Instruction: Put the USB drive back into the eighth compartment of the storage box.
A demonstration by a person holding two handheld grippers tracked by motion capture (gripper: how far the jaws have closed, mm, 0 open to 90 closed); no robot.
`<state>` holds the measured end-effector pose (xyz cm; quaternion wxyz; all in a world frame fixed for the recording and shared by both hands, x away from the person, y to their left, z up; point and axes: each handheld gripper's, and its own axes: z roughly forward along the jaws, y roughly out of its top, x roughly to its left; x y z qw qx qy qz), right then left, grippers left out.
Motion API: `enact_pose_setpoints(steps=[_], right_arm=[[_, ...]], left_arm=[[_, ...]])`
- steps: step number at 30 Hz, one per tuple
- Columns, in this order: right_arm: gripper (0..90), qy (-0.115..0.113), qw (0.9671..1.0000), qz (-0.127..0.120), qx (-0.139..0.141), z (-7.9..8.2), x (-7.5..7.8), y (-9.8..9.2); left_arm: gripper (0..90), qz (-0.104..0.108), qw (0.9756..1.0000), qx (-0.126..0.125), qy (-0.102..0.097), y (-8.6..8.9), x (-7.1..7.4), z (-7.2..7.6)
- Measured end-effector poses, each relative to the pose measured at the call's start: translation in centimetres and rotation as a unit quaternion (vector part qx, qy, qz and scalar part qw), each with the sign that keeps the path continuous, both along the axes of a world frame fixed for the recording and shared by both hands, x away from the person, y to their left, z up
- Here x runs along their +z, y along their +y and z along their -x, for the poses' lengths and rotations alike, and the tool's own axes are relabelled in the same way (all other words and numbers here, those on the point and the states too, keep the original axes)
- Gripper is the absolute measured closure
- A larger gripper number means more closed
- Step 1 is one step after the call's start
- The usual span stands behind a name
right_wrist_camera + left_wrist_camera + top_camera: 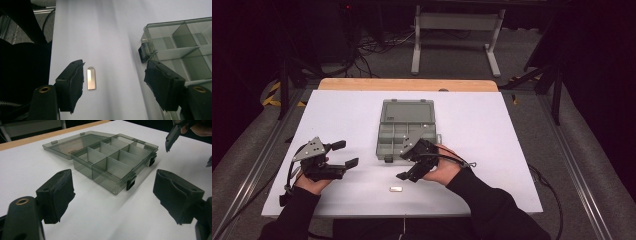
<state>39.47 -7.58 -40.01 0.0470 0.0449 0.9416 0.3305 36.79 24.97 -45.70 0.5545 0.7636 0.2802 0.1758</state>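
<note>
Fingers (72,85) of the right gripper (412,167) stand apart and empty above the small metal USB stick (91,78), which lies flat on the near desk (492,150). Left gripper (343,154) waits open, empty. Beyond sits the open compartment box (404,131). So thin a stick could skid from closing pads.

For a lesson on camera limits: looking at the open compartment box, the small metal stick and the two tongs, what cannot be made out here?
- Compartment box, high view: the right tongs and hand cover its near right corner.
- Box, right gripper view: cut off by the right edge; a jaw hides part.
- Metal stick, right gripper view: no markings readable; in the high view, too small for detail.
- Left tongs, left gripper view: body cut off by the bottom edge.
</note>
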Motion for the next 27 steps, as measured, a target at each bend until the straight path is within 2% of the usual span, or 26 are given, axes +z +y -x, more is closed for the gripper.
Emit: enact_pose_setpoints(steps=[18, 27], right_arm=[[32.3, 0.012, 0.9980, 0.061, 0.013, 0.6, -1.9, 2.1], [33.8, 0.024, 0.9968, 0.073, 0.022, 1.0, -3.1, 3.0]], left_arm=[[17.5, 0.000, 1.0000, 0.000, 0.001, 0.0, 0.0, 0.0], [17.5, 0.000, 1.0000, -0.001, 0.001, 0.0, 0.0, 0.0]])
